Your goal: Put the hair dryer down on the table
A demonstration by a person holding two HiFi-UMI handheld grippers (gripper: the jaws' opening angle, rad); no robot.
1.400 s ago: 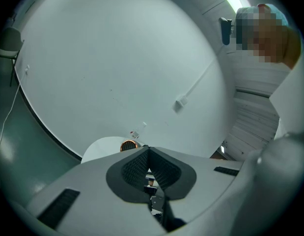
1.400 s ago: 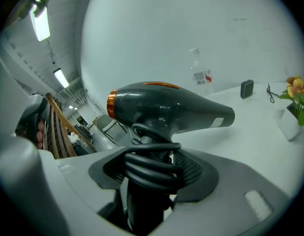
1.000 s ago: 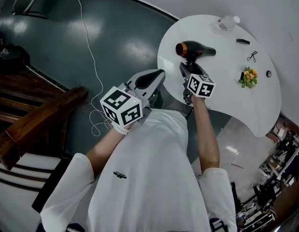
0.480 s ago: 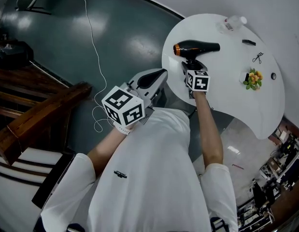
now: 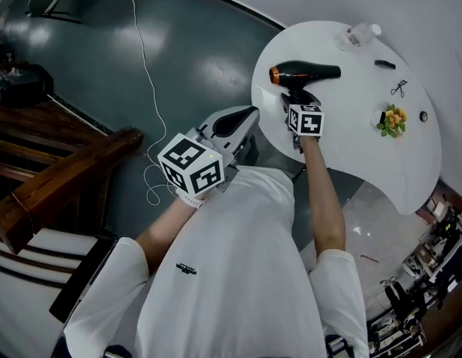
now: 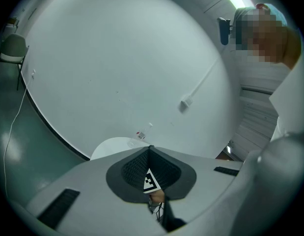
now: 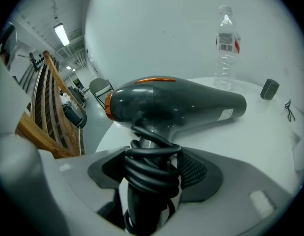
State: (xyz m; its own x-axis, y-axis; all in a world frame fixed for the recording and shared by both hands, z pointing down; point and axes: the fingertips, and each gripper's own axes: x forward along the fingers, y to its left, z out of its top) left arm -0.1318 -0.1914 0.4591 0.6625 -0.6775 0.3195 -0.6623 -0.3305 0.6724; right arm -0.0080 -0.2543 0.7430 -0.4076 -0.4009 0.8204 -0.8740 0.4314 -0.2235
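Observation:
A dark grey hair dryer (image 5: 305, 72) with an orange rear ring hovers over the near left part of the round white table (image 5: 350, 136), barrel level and pointing right. My right gripper (image 5: 297, 98) is shut on its handle, which has the black cord coiled round it (image 7: 149, 168). In the right gripper view the hair dryer's body (image 7: 176, 102) fills the middle, low over the tabletop (image 7: 250, 136); whether it touches I cannot tell. My left gripper (image 5: 242, 119) is off the table's left edge, over the floor, jaws together and holding nothing.
A clear water bottle (image 5: 355, 34) stands at the table's far edge. A small dark block (image 5: 385, 65), a small metal tool (image 5: 398, 89), a bunch of yellow flowers (image 5: 392, 118) and a small round piece (image 5: 422, 116) lie to the right. A white cable (image 5: 141, 58) trails on the floor; wooden rails (image 5: 59, 177) stand left.
Over the second the right gripper carried the dryer a little farther over the table and the barrel swung level toward the right. The left gripper stayed put.

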